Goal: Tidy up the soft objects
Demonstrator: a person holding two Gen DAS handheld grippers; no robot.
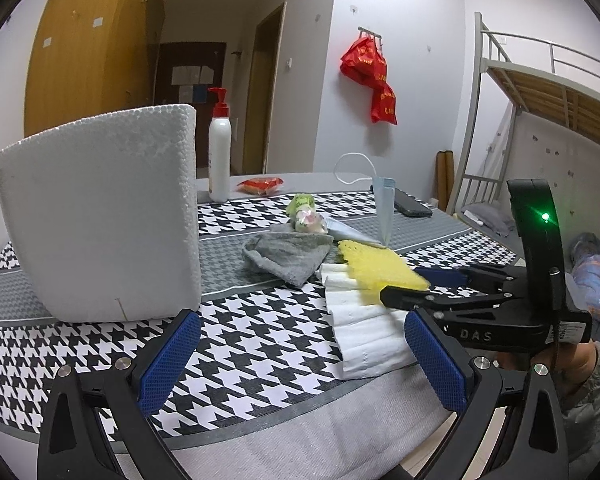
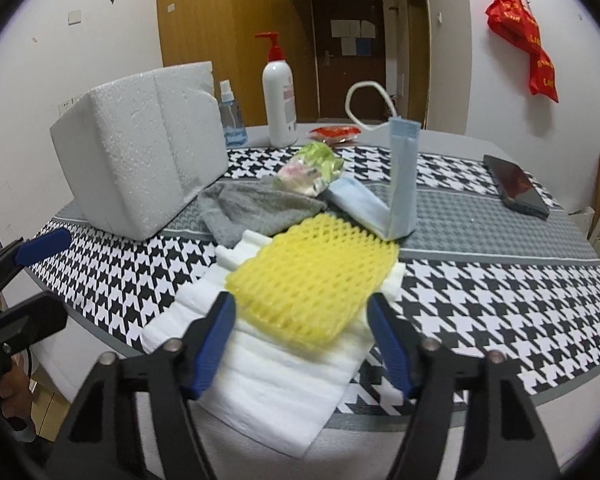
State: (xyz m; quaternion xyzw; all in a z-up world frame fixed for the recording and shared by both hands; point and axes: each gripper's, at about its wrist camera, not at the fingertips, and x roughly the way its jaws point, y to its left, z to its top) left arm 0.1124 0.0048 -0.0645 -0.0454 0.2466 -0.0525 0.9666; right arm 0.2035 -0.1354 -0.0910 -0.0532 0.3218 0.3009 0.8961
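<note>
A yellow foam net [image 2: 312, 280] lies on a white foam sheet [image 2: 276, 376] near the table's front edge. My right gripper [image 2: 300, 304] straddles the net's near end. Its blue pads are close to the net's two sides, and I see no squeeze on it. In the left wrist view the right gripper [image 1: 404, 282] comes in from the right onto the yellow net [image 1: 372, 266]. Behind it lie a grey cloth [image 2: 252, 212], a blue face mask [image 2: 400, 184] folded upright, and a plastic-wrapped bundle [image 2: 312, 172]. My left gripper [image 1: 300, 320] stands open over the houndstooth cover with nothing between its fingers.
A big white styrofoam block [image 1: 100, 216] stands at the left of the table [image 1: 260, 360]. At the back are a white pump bottle [image 2: 279, 100], a blue spray bottle [image 2: 230, 116] and a red packet [image 2: 334, 132]. A black phone [image 2: 516, 188] lies at the right. A bunk bed [image 1: 540, 92] stands beyond.
</note>
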